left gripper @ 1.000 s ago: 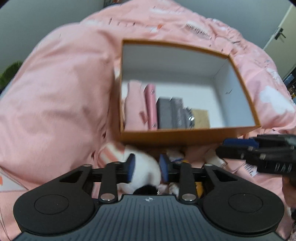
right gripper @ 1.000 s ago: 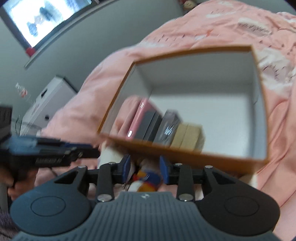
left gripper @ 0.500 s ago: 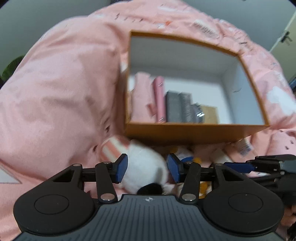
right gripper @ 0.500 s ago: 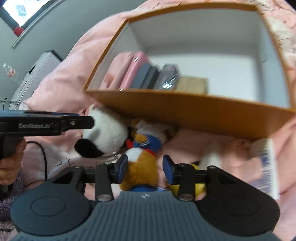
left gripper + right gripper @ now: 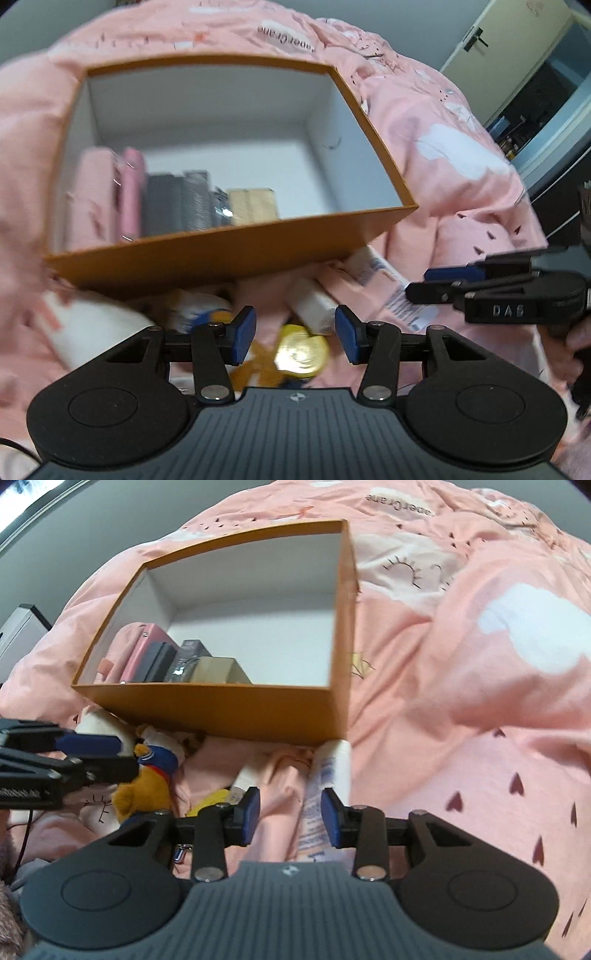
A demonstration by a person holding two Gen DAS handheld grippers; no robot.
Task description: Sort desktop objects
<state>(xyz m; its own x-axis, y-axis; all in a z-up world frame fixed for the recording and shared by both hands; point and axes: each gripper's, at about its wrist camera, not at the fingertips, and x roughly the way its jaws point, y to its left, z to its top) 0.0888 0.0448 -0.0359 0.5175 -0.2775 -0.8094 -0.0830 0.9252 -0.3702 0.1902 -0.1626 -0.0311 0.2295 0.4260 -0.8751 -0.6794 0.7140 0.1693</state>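
A rumpled pink quilt (image 5: 461, 672) covers the bed in front of you, and on it an orange box (image 5: 229, 712) fills the upper middle of both views, with a pink case, dark boxes and a tan one lined up along its lower left wall. Your left gripper (image 5: 295, 334) hangs with its jaws apart and nothing pinched, a gold-capped thing (image 5: 303, 354) showing blurred between its pads. Your right gripper (image 5: 290, 818), jaws narrowing but gripping nothing, hovers at lower centre over a white tube (image 5: 328, 775) lying just below the box, with a stuffed duck (image 5: 147, 775) at left.
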